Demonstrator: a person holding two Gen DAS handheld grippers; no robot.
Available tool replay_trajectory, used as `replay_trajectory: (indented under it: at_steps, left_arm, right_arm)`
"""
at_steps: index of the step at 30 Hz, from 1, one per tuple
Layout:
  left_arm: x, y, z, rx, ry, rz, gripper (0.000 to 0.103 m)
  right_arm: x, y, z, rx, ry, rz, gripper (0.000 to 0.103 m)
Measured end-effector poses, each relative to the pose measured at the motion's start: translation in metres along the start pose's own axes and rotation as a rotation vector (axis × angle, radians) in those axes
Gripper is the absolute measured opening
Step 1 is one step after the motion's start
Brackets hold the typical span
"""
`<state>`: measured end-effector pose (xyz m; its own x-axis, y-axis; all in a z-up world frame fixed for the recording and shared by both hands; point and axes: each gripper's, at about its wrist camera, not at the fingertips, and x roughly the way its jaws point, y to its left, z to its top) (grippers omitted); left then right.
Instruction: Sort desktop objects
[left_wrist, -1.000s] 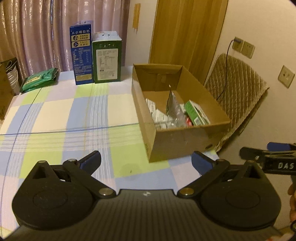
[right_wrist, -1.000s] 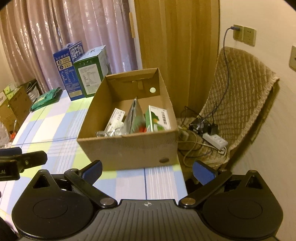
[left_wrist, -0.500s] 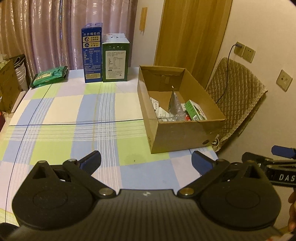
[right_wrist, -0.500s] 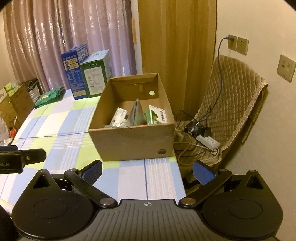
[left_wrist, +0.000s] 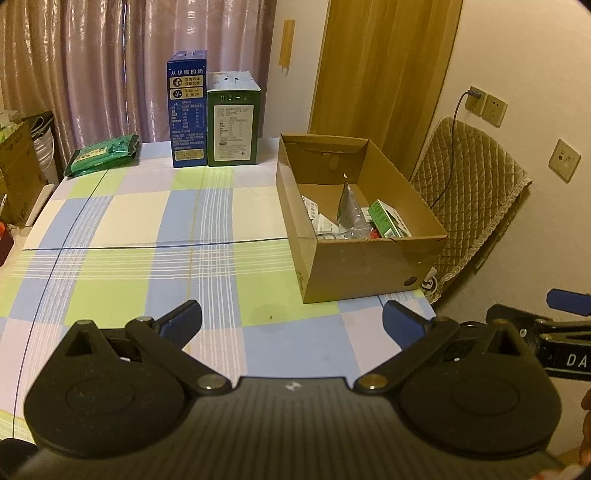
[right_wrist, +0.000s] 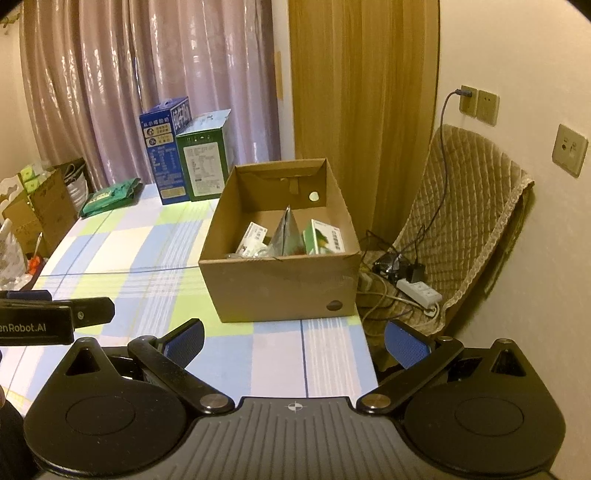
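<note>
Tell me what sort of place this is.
Probably a room in a home: a table with a checked cloth, long curtains behind it, and a quilted chair cover beside wall sockets.

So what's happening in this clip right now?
A person holds a gripper in each hand above a checked tablecloth. The left gripper and right gripper are both open and hold nothing. Small packets already lie in the cardboard box. A blue carton, a green carton and a green packet stand or lie at the table's far end.
</note>
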<state>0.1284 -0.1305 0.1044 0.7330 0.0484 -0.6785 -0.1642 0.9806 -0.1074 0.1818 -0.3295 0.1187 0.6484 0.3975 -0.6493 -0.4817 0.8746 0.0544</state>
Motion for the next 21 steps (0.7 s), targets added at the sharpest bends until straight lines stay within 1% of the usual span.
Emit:
replay_trajectory:
  at_steps: [16,21]
  left_arm:
    - [0.0021,-0.0001,0.0,-0.005,-0.008,0.004,0.102]
    - [0.004,0.001,-0.0004,-0.015,-0.008,-0.009,0.102]
  right_arm:
    - [0.0034,0.0031,-0.0016,-0.007,0.002,0.001,0.101]
    - [0.0036,0.0035,-0.0017,-0.007,0.002,0.0,0.101]
